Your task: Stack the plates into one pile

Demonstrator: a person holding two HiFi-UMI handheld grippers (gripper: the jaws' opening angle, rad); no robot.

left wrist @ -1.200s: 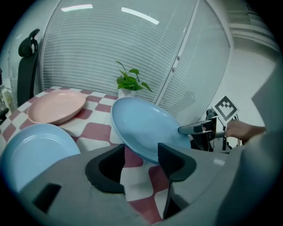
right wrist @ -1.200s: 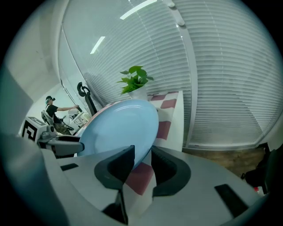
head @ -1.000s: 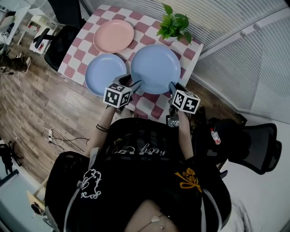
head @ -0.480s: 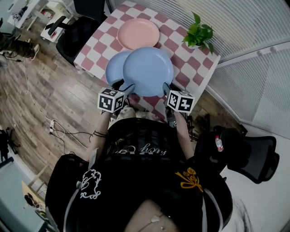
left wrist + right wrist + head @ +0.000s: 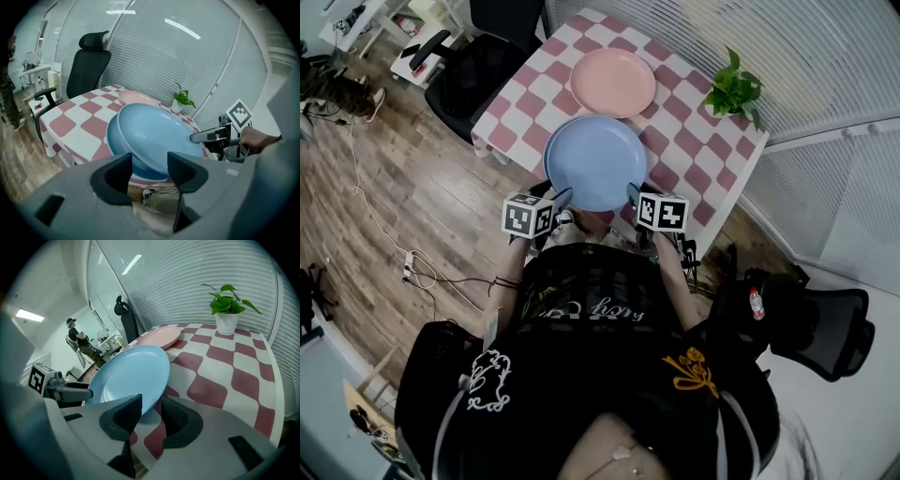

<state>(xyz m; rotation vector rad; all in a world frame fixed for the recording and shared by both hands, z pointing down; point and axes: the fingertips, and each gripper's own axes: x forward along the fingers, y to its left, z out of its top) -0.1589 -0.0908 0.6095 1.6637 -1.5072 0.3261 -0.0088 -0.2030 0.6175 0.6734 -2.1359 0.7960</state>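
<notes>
A large light-blue plate (image 5: 595, 161) is tilted over a smaller, darker blue plate (image 5: 112, 137), which peeks out under its left side. Whether the two touch I cannot tell. My left gripper (image 5: 561, 197) is shut on the large plate's near-left rim (image 5: 150, 161). My right gripper (image 5: 632, 194) is shut on its near-right rim (image 5: 149, 404). A pink plate (image 5: 613, 82) lies alone farther back on the red-and-white checked table (image 5: 694, 169). The pink plate (image 5: 159, 337) also shows behind the blue one in the right gripper view.
A potted plant (image 5: 733, 89) stands at the table's far right corner. A black office chair (image 5: 478, 66) sits off the table's left side and another (image 5: 825, 319) at my right. Window blinds run behind the table. A person (image 5: 77, 341) stands far off.
Both grippers have carried the large blue plate from the table's right side leftward, over the smaller blue plate. It now covers that plate almost wholly. The pink plate stayed put.
</notes>
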